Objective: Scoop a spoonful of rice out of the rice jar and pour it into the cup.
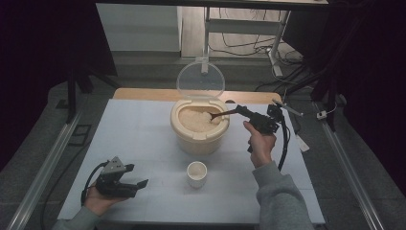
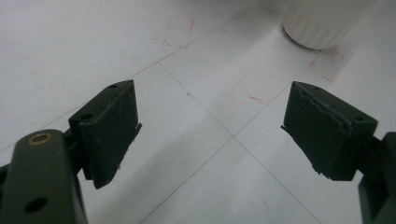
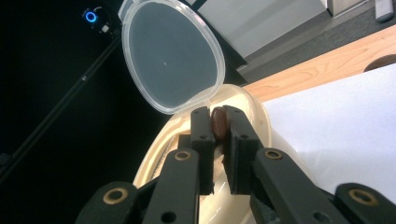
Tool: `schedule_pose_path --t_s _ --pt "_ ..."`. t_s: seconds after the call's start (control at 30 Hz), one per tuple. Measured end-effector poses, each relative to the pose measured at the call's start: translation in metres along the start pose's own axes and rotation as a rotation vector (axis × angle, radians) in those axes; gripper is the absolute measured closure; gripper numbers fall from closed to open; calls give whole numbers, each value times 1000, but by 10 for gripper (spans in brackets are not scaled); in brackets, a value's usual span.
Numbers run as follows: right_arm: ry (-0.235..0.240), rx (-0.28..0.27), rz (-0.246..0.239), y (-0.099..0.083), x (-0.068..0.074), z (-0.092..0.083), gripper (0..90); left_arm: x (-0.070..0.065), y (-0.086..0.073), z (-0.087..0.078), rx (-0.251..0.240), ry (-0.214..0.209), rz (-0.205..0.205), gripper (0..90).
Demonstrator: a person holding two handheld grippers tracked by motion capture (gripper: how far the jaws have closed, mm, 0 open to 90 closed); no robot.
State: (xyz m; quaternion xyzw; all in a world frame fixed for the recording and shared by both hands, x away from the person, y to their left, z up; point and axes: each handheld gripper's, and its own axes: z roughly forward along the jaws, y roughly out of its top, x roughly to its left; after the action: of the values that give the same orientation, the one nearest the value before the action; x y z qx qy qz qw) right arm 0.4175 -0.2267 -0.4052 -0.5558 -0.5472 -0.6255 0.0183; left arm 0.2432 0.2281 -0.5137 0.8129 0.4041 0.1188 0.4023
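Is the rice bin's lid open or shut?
Open: the clear lid stands hinged up behind the bin, and the rice inside is exposed.

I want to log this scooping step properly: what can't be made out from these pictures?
- Spoon: high view, its bowl is sunk in the rice; how full it is cannot be told.
- Small white cup: high view, too small to see its inside; left gripper view, cut off by the top edge.
- Container: right gripper view, the right gripper hides its contents.

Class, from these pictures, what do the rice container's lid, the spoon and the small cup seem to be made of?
Lid: probably clear plastic; the background shows through it and its moulded rim looks glossy.
Spoon: probably wood or brown plastic; the handle end in the right gripper is dark brown with a slight sheen.
Cup: white with a ribbed wall; ceramic or plastic, hard to tell.
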Motion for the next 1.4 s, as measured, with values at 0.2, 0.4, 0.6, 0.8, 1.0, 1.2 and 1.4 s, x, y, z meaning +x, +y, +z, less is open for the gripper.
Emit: schedule_pose_path --t_s 0.2,0.4,0.6,0.8,1.0,1.2,1.4 --pt "31 -4 45 0 -4 -3 833 0 0 0 0 1 2 178" --pt "58 -5 108 0 -9 -3 833 0 0 0 -1 3 2 178" --pt "81 -6 142 0 -13 -4 832 -1 0 1 1 3 5 178" --pt "89 -5 158 1 -14 -6 833 -1 0 1 4 1 6 178" --pt "99 -2 181 1 -15 -7 833 -1 0 1 3 2 6 178" --pt "114 -9 191 3 -15 -10 833 -1 1 2 5 1 7 178" --pt "128 -6 176 6 -10 -12 833 -1 1 2 5 2 7 178"
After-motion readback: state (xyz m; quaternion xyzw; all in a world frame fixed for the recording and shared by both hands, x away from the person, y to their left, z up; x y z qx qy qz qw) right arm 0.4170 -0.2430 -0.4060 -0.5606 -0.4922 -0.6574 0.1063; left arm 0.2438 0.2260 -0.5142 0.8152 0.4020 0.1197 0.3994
